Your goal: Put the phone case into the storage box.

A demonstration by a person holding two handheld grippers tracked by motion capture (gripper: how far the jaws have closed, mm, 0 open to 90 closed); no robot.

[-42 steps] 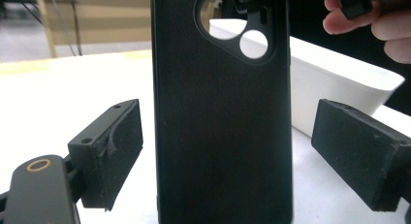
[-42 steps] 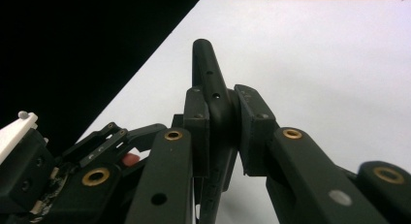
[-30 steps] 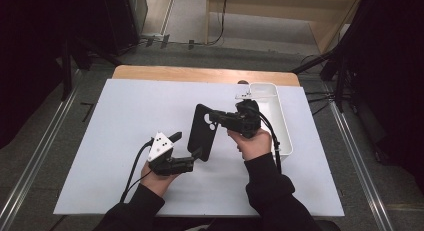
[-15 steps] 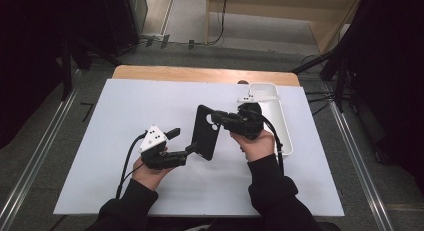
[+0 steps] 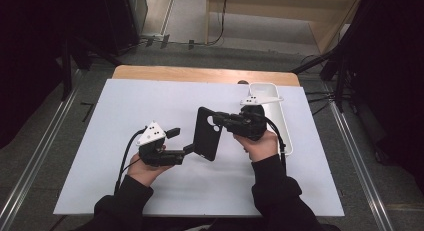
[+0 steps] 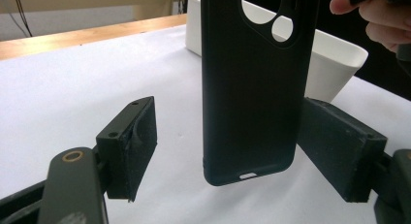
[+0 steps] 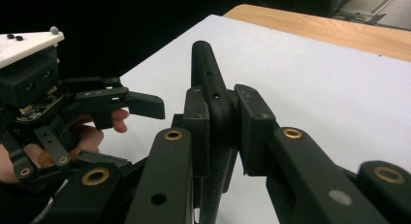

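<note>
I hold a black phone case (image 5: pixel 207 133) upright above the middle of the white table (image 5: pixel 125 106), with my right gripper (image 5: pixel 223 119) clamped on its edge near the camera cutout. My left gripper (image 5: pixel 186 149) brackets the case's lower end; its jaws have just been closing, yet one pad (image 6: pixel 131 139) stands clear and the other sits behind the case, contact hidden. The case looks light, matte and rubbery, a thin shell with rounded corners, likely to flex, so I judge the stiffer side rims the best place to grip. A white plastic tray (image 5: pixel 274 98) sits beyond my right hand (image 5: pixel 260 143).
</note>
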